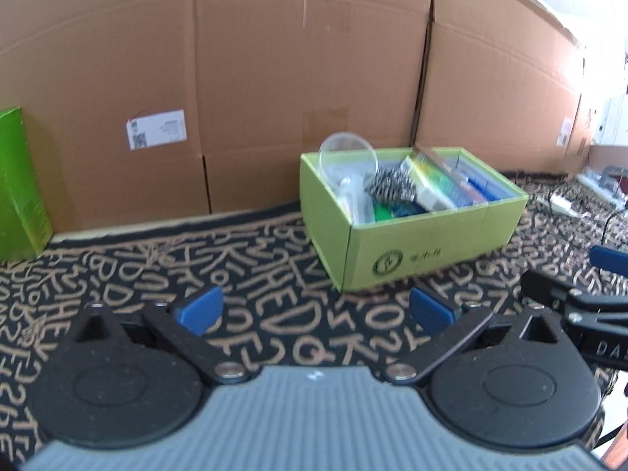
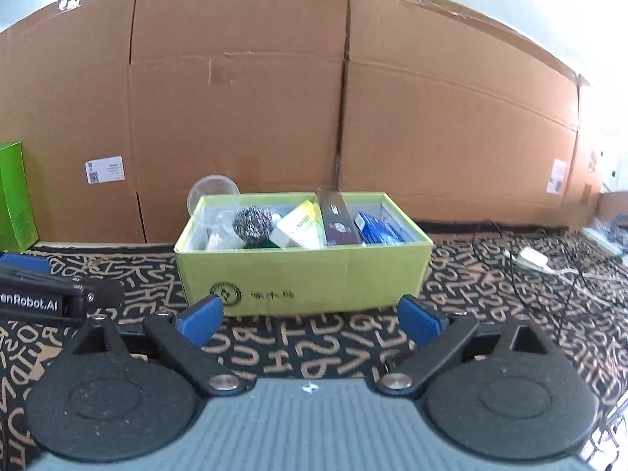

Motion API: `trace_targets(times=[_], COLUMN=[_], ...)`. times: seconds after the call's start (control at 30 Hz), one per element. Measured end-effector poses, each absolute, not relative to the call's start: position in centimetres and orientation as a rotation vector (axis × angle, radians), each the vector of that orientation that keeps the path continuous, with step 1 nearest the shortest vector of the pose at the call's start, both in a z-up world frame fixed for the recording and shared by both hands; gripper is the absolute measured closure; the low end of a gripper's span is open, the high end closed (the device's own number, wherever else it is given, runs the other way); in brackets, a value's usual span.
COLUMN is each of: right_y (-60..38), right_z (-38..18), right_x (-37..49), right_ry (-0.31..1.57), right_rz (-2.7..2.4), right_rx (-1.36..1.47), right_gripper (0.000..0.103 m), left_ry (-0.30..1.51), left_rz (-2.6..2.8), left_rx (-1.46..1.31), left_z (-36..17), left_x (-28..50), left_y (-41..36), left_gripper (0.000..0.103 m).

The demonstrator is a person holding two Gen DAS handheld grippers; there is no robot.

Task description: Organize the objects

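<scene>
A light green cardboard box (image 1: 428,247) (image 2: 306,278) stands on the patterned cloth, in front of the cardboard wall. Inside it lie a clear plastic cup (image 1: 347,153) (image 2: 214,192), a steel wool scrubber (image 1: 386,186) (image 2: 253,223), a yellow-white carton (image 1: 426,184) (image 2: 300,225), a dark flat pack (image 2: 337,219) and a blue pack (image 1: 481,186) (image 2: 376,229). My left gripper (image 1: 314,308) is open and empty, short of the box and to its left. My right gripper (image 2: 310,318) is open and empty, just in front of the box's near wall.
A wall of brown cardboard boxes (image 1: 306,78) (image 2: 235,117) closes off the back. A bright green carton (image 1: 17,184) (image 2: 15,196) stands at far left. White plug, cables (image 2: 533,259) (image 1: 561,202) and clutter lie at right. The other gripper shows at each view's edge.
</scene>
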State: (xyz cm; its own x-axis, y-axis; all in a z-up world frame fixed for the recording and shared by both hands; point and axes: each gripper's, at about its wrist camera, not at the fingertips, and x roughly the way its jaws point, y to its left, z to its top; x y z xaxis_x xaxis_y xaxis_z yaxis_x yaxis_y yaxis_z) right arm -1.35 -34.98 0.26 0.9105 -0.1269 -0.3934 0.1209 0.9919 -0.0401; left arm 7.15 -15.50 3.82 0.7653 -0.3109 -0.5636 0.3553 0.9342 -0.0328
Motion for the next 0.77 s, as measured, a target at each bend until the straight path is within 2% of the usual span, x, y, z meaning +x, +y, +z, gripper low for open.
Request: trace_targets(times=[0.77], right_y=[-34.1], right_z=[-0.3], right_x=[-2.5], right_ry=[0.426], right_rz=[-0.133], right_rx=[0.010], right_gripper=[0.004], left_ry=[0.616], left_rz=[-0.382], left_rx=[0.080], left_z=[3.7], left_x=[5.6], left_y=[-14.8], left_gripper=[0.000])
